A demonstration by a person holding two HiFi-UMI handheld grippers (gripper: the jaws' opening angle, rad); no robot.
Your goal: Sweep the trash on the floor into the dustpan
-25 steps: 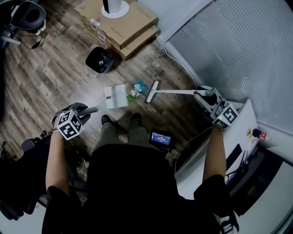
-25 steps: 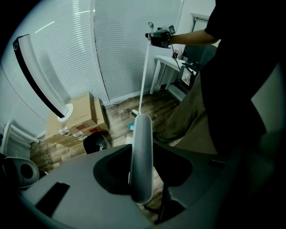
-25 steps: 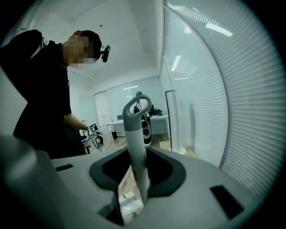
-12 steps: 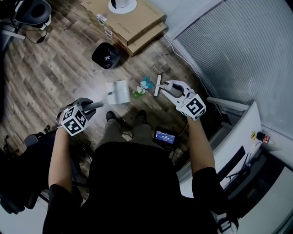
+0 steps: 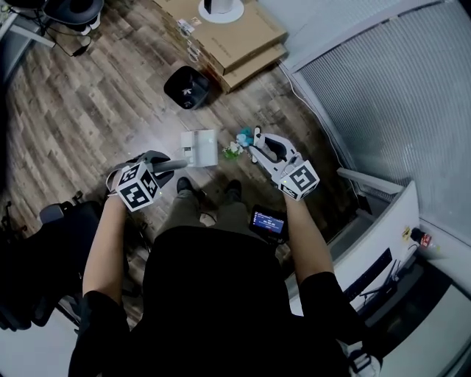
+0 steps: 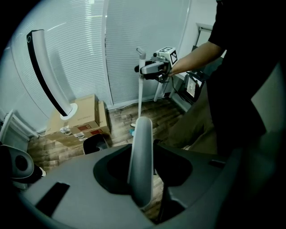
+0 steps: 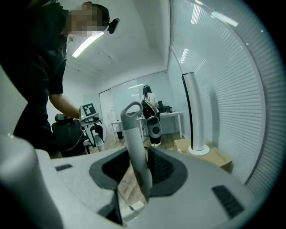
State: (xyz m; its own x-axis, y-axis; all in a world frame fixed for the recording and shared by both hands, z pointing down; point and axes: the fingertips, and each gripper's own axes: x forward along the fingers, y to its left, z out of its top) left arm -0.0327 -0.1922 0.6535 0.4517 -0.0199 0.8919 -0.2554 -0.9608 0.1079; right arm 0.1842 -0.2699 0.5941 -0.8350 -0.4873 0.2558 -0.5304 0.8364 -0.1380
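Observation:
A white dustpan (image 5: 200, 147) rests on the wood floor ahead of the person's feet. My left gripper (image 5: 166, 163) is shut on its grey handle (image 6: 140, 161), which runs up between the jaws in the left gripper view. Green, blue and white trash (image 5: 238, 142) lies just right of the pan, with the broom head (image 5: 256, 139) on its right side. My right gripper (image 5: 265, 149) is shut on the broom handle (image 7: 135, 143). In the left gripper view the right gripper (image 6: 154, 69) holds the white broom stick (image 6: 140, 91) nearly upright above the trash (image 6: 133, 129).
A black round bin (image 5: 189, 87) stands beyond the dustpan, with flat cardboard boxes (image 5: 235, 33) and a white fan base (image 5: 221, 9) behind it. Blinds (image 5: 383, 88) and a cable run along the right. A black office chair (image 5: 51, 228) is at the left, a white cabinet (image 5: 379, 235) at the right.
My right gripper has swung left and down with the broom, so the handle stands much steeper and the head sits against the trash. The left gripper and dustpan have barely moved.

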